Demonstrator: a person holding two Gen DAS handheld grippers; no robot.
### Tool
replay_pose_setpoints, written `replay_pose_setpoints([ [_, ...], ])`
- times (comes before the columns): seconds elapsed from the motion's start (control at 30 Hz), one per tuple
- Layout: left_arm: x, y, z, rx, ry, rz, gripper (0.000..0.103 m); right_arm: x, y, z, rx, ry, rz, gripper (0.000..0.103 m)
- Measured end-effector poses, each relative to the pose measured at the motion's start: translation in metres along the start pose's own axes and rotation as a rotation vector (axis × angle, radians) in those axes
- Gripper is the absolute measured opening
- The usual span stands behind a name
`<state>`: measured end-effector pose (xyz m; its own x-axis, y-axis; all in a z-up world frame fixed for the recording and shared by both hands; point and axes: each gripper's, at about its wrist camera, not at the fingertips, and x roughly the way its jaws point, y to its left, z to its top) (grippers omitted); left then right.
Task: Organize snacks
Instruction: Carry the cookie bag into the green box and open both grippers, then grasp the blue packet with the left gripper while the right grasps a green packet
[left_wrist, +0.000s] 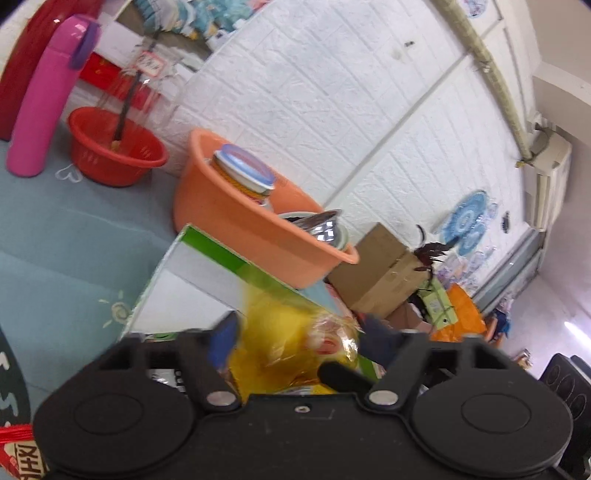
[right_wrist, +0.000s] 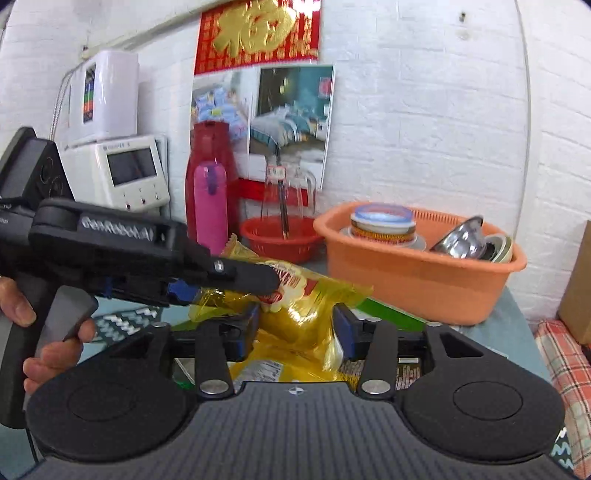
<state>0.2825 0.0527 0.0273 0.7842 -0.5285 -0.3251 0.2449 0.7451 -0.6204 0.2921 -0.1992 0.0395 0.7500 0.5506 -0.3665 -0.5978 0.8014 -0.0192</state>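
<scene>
Each camera sits just behind its own gripper, looking forward and slightly down, close over the yellow snack bag (left_wrist: 295, 347). Both views share that bag, the orange basin (right_wrist: 421, 273) ahead and the white brick wall (left_wrist: 332, 92).

Blue-clothed table (left_wrist: 55, 236), orange basin (left_wrist: 236, 229), red basket (left_wrist: 114, 155)

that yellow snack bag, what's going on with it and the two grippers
A person is sorting snacks with a handheld gripper in each hand. The yellow snack bag sits between the wide-open fingers of the right gripper, whose pads are not pressing it. The left gripper reaches in from the side with its jaws also open around the same bag, over a green and white box. An orange basin holding cans and a metal bowl stands just behind.
</scene>
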Motion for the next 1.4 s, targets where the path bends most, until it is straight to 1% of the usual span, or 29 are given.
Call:
replay_pose_setpoints([
  [0.03,-0.002,0.001,-0.003,0.004,-0.011,0.017,0.103,0.003,0.001,-0.004,-0.006,0.025,-0.021,0.103],
  [0.07,-0.005,0.002,-0.006,0.017,-0.015,0.027,0.103,0.003,0.002,-0.008,-0.019,0.025,-0.044,0.103],
  [0.2,-0.029,-0.004,-0.016,0.033,-0.027,0.059,0.103,-0.020,0.008,-0.016,-0.063,-0.033,-0.109,0.103],
  [0.3,-0.054,-0.014,-0.025,0.025,-0.037,0.088,0.103,-0.051,0.015,-0.020,-0.049,-0.060,-0.111,0.103],
  [0.37,-0.072,-0.020,-0.036,-0.007,-0.026,0.122,0.103,-0.074,0.023,-0.026,-0.045,-0.061,-0.075,0.103],
  [0.43,-0.088,-0.024,-0.050,-0.006,-0.024,0.123,0.103,-0.095,0.031,-0.035,-0.040,-0.034,-0.034,0.103],
  [0.57,-0.106,-0.037,-0.088,0.059,0.024,0.129,0.103,-0.123,0.051,-0.067,-0.029,0.094,0.069,0.103],
  [0.6,-0.108,-0.039,-0.098,0.070,0.043,0.124,0.103,-0.127,0.056,-0.077,-0.026,0.124,0.080,0.103],
  [0.7,-0.107,-0.039,-0.122,0.056,0.095,0.098,0.103,-0.129,0.070,-0.102,-0.042,0.204,0.108,0.103],
  [0.73,-0.107,-0.037,-0.127,0.046,0.108,0.096,0.103,-0.127,0.075,-0.108,-0.052,0.223,0.105,0.103],
  [0.8,-0.108,-0.034,-0.134,0.031,0.126,0.108,0.103,-0.123,0.082,-0.116,-0.063,0.244,0.086,0.103],
  [0.9,-0.116,-0.028,-0.139,0.019,0.131,0.118,0.103,-0.115,0.087,-0.120,-0.070,0.249,0.082,0.103],
  [0.93,-0.120,-0.026,-0.141,0.016,0.129,0.117,0.103,-0.112,0.089,-0.121,-0.074,0.259,0.074,0.095],
  [0.97,-0.125,-0.025,-0.143,0.014,0.126,0.113,0.103,-0.109,0.091,-0.121,-0.078,0.279,0.077,0.080],
  [1.03,-0.132,-0.022,-0.147,0.016,0.129,0.101,0.103,-0.110,0.095,-0.122,-0.061,0.288,0.100,0.080],
  [1.07,-0.136,-0.022,-0.150,0.020,0.133,0.091,0.103,-0.112,0.098,-0.122,-0.058,0.288,0.127,0.080],
  [1.13,-0.139,-0.024,-0.155,0.026,0.148,0.067,0.103,-0.114,0.106,-0.123,-0.056,0.280,0.182,0.080],
  [1.2,-0.140,-0.026,-0.159,0.041,0.164,0.043,0.103,-0.114,0.114,-0.124,-0.055,0.270,0.227,0.086],
  [1.23,-0.141,-0.028,-0.161,0.056,0.175,0.031,0.103,-0.116,0.118,-0.125,-0.066,0.259,0.237,0.090],
  [1.27,-0.142,-0.030,-0.164,0.072,0.181,0.024,0.103,-0.118,0.121,-0.124,-0.083,0.249,0.235,0.100],
  [1.3,-0.142,-0.031,-0.166,0.088,0.187,0.023,0.094,-0.122,0.121,-0.123,-0.094,0.242,0.221,0.103],
  [1.4,-0.138,-0.037,-0.171,0.138,0.203,0.012,0.083,-0.137,0.112,-0.120,-0.112,0.226,0.182,0.103],
])
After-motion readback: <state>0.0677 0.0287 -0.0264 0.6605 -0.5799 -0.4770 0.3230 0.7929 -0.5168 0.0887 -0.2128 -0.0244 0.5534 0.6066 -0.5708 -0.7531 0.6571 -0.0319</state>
